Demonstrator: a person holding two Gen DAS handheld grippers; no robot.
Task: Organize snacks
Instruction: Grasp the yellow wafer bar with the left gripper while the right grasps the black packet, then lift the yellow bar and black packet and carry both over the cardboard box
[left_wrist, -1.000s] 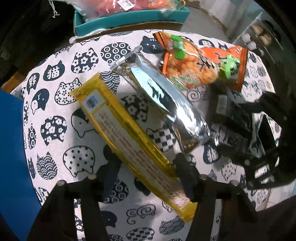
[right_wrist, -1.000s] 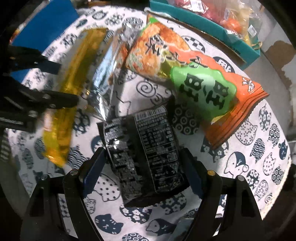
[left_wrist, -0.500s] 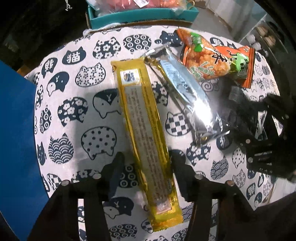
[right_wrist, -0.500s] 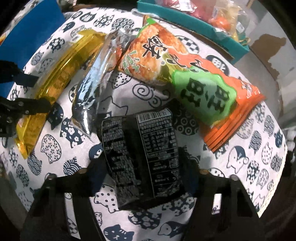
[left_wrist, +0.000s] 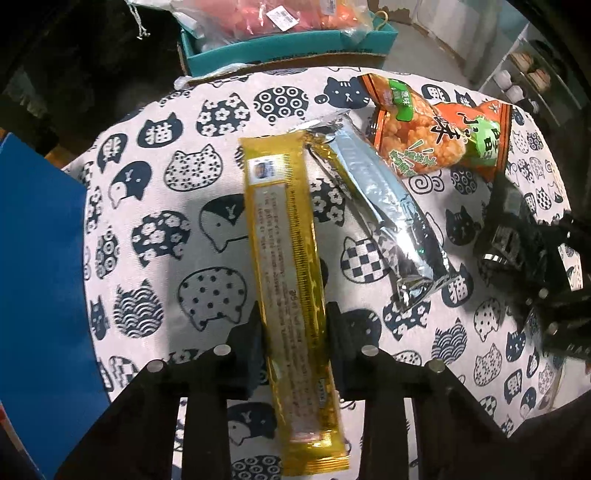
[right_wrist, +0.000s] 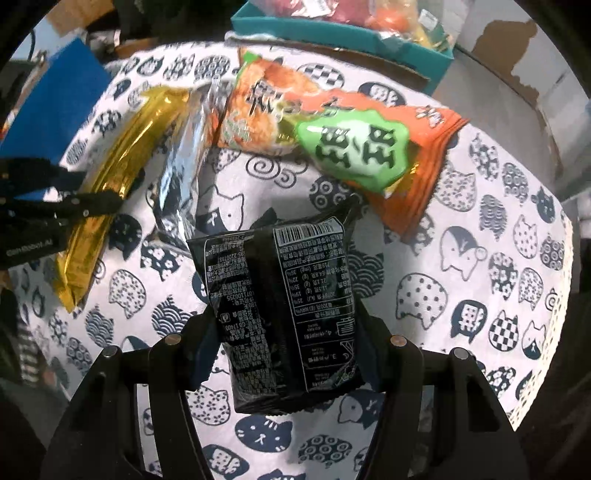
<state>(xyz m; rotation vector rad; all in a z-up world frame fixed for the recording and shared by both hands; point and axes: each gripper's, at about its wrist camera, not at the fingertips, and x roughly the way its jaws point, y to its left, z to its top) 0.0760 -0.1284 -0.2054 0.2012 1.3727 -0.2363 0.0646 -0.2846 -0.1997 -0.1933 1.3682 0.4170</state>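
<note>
Four snack packets lie on a round table (left_wrist: 155, 236) covered in a cat-print cloth. The left gripper (left_wrist: 291, 328) has its two fingers pressed against the sides of a long gold packet (left_wrist: 284, 258), near its lower end; it looks clamped on it. Just beside that, a silver packet (left_wrist: 391, 221) lies at a slant, and farther off sits an orange rice-cracker bag (left_wrist: 436, 136). The right gripper (right_wrist: 286, 339) straddles a black packet (right_wrist: 284, 295), fingers touching both sides, apparently gripping it. A teal box (right_wrist: 332, 33) holding other bagged goods stands beyond the table's far edge.

Risk, as I judge it: the gold packet is held near one end, so it may droop or slide free when lifted. The black packet is soft and slick, and could crumple or slip. Both grippers work close together and might collide.
</note>
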